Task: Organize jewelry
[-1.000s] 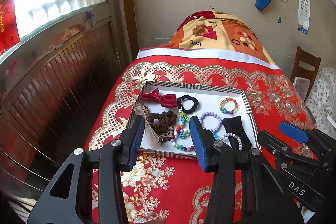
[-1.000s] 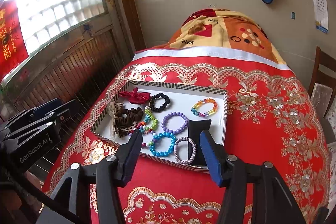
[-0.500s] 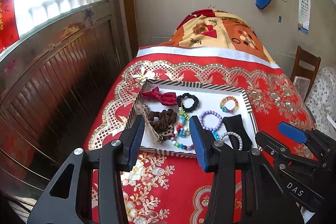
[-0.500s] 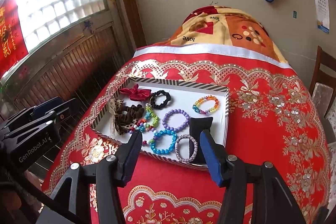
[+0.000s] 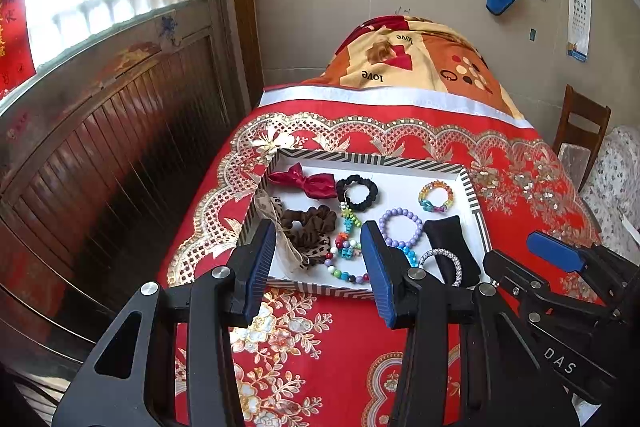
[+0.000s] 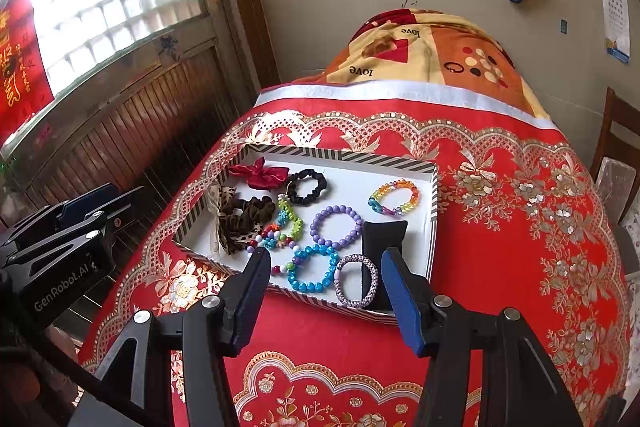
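A white tray with a striped rim [image 6: 344,155] [image 5: 368,159] lies on the red tablecloth. It holds a red bow [image 6: 262,174], a black scrunchie [image 6: 307,187], a brown scrunchie [image 6: 240,217], a rainbow bracelet [image 6: 394,195], a purple bead bracelet [image 6: 335,226], a blue bead bracelet [image 6: 312,269], a silver-lilac bracelet [image 6: 357,281] on a black cushion [image 6: 382,233], and mixed coloured beads [image 6: 282,227]. My left gripper [image 5: 318,271] is open and empty above the tray's near left edge. My right gripper [image 6: 326,291] is open and empty above the tray's near edge, by the blue and silver bracelets.
The table [image 6: 500,247] is covered by a red floral cloth, with an orange patterned blanket [image 6: 432,47] at the far end. A wooden wall with a window [image 6: 100,27] runs along the left. A wooden chair [image 5: 580,123] stands at the right.
Both grippers have moved slightly forward toward the tray, so the tray sits a little closer and lower in view. Both stay open and empty.
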`<move>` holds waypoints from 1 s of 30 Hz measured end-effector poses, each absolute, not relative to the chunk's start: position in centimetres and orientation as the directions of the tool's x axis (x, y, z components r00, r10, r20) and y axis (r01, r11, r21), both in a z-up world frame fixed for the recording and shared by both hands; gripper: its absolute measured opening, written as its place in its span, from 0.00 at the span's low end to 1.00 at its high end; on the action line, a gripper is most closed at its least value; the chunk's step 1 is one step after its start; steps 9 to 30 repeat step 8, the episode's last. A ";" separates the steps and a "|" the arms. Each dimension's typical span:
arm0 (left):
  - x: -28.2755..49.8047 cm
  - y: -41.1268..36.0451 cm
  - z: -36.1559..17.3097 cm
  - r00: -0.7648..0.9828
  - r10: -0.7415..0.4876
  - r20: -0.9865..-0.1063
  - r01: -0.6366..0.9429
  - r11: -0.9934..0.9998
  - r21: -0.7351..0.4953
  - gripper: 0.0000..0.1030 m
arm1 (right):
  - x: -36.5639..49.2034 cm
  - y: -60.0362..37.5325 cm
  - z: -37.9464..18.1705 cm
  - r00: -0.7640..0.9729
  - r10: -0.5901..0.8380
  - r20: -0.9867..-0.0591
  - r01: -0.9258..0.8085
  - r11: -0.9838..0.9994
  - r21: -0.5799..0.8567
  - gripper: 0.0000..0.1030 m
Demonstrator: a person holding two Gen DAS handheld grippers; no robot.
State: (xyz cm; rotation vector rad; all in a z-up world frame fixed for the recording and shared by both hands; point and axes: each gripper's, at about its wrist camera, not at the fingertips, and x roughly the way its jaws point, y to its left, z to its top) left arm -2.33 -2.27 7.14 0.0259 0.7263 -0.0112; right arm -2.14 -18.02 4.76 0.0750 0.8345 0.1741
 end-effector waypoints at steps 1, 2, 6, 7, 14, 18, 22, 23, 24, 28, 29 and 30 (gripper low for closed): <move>-2.4 -2.3 7.1 0.748 -0.004 -0.664 0.021 1.000 0.018 0.42 | -2.1 -18.0 4.8 0.658 0.182 -0.731 -0.124 0.983 0.134 0.54; -2.4 -2.3 7.0 0.749 -0.006 -0.662 0.023 1.000 0.017 0.42 | -2.1 -18.0 4.8 0.657 0.182 -0.732 -0.125 0.983 0.133 0.54; -2.3 -2.3 6.9 0.752 -0.021 -0.658 0.035 0.999 0.007 0.42 | -2.0 -18.0 4.5 0.652 0.186 -0.735 -0.127 0.983 0.136 0.54; -2.3 -2.2 6.9 0.751 -0.020 -0.660 0.034 0.999 0.008 0.42 | -2.0 -18.1 4.4 0.651 0.186 -0.736 -0.127 0.983 0.136 0.54; -2.3 -2.2 6.8 0.746 -0.020 -0.666 0.033 0.999 0.006 0.43 | -2.1 -18.2 4.3 0.650 0.186 -0.737 -0.126 0.983 0.136 0.54; -2.3 -2.2 6.8 0.746 -0.020 -0.666 0.033 0.999 0.006 0.43 | -2.1 -18.2 4.3 0.650 0.186 -0.737 -0.126 0.983 0.136 0.54; -2.3 -2.2 6.8 0.746 -0.020 -0.666 0.033 0.999 0.006 0.43 | -2.1 -18.2 4.3 0.650 0.186 -0.737 -0.126 0.983 0.136 0.54; -2.3 -2.2 6.8 0.746 -0.020 -0.666 0.033 0.999 0.006 0.43 | -2.1 -18.2 4.3 0.650 0.186 -0.737 -0.126 0.983 0.136 0.54; -2.3 -2.2 6.8 0.746 -0.020 -0.666 0.033 0.999 0.006 0.43 | -2.1 -18.2 4.3 0.650 0.186 -0.737 -0.126 0.983 0.136 0.54; -2.3 -2.2 6.8 0.746 -0.020 -0.666 0.033 0.999 0.006 0.43 | -2.1 -18.2 4.3 0.650 0.186 -0.737 -0.126 0.983 0.136 0.54; -2.3 -2.2 6.8 0.746 -0.020 -0.666 0.033 0.999 0.006 0.43 | -2.1 -18.2 4.3 0.650 0.186 -0.737 -0.126 0.983 0.136 0.54; -2.3 -2.2 6.8 0.746 -0.020 -0.666 0.033 0.999 0.006 0.43 | -2.1 -18.2 4.3 0.650 0.186 -0.737 -0.126 0.983 0.136 0.54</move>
